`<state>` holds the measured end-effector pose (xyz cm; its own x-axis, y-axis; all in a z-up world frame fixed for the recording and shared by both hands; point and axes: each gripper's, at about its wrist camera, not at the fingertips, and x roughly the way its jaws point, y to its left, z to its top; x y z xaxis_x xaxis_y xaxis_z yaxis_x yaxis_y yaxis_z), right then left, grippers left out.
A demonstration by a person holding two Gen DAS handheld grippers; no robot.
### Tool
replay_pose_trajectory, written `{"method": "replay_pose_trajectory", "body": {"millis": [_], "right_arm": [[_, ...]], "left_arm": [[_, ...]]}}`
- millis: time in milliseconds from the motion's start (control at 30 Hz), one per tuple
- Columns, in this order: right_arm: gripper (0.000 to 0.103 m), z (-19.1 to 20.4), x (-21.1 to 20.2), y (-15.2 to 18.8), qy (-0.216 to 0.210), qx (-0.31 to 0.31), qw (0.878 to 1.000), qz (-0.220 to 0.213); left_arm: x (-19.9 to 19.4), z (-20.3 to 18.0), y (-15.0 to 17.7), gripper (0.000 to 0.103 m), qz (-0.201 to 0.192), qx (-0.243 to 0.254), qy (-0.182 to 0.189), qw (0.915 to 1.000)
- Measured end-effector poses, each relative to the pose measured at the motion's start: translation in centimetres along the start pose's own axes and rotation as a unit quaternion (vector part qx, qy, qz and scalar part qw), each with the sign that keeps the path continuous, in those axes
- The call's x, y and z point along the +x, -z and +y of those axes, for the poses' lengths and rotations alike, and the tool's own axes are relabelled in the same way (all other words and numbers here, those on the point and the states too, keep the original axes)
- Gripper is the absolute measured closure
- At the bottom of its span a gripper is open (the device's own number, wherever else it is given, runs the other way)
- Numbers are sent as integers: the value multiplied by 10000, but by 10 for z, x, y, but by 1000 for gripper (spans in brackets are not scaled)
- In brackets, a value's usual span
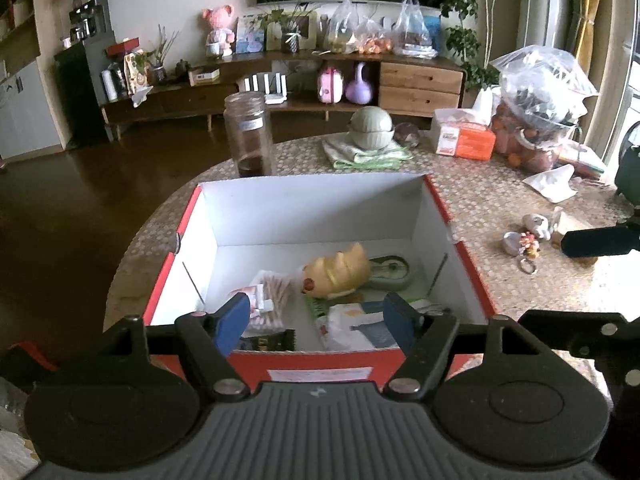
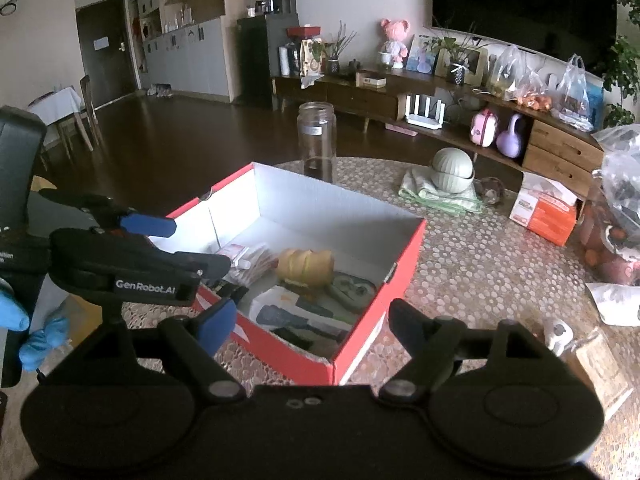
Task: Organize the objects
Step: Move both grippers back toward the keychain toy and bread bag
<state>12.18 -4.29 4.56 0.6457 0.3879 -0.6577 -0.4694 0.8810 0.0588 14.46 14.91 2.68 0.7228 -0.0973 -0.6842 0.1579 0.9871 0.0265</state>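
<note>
A red cardboard box (image 1: 464, 264) with white inner walls stands open on the round patterned table (image 1: 500, 200). Inside lie a yellow soft toy (image 1: 340, 272), a green case (image 1: 390, 272), a packet of cotton swabs (image 1: 272, 296) and flat paper packets (image 1: 352, 324). My left gripper (image 1: 316, 318) hangs open above the box's near edge, nothing between its blue pads. In the right wrist view the box (image 2: 376, 320) sits ahead, my right gripper (image 2: 312, 326) is open and empty over its near corner, and the left gripper (image 2: 180, 246) is over its left side.
A glass jar (image 1: 248, 136) stands behind the box. Farther back are a green bowl on a cloth (image 1: 370, 128), an orange tissue box (image 1: 464, 138) and a bag of fruit (image 1: 536, 112). A keychain and small trinkets (image 1: 528, 240) lie right of the box. A blue-gloved hand (image 2: 24, 320) shows at left.
</note>
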Motion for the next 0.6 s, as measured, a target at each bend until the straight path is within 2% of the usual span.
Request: {"method": "replay_pose_trajectory", "body": {"millis": [333, 433, 600], "right_arm": [[14, -19, -25, 18, -11, 178, 9998, -81], [9, -26, -32, 25, 18, 232, 9996, -133], [7, -41, -42, 35, 70, 356, 9992, -145]], "left_arm": [[-17, -34, 7, 30, -65, 100, 160, 9998], [-18, -45, 9, 23, -56, 99, 224, 9997], [-18, -65, 13, 20, 4, 147, 328, 9994]]}}
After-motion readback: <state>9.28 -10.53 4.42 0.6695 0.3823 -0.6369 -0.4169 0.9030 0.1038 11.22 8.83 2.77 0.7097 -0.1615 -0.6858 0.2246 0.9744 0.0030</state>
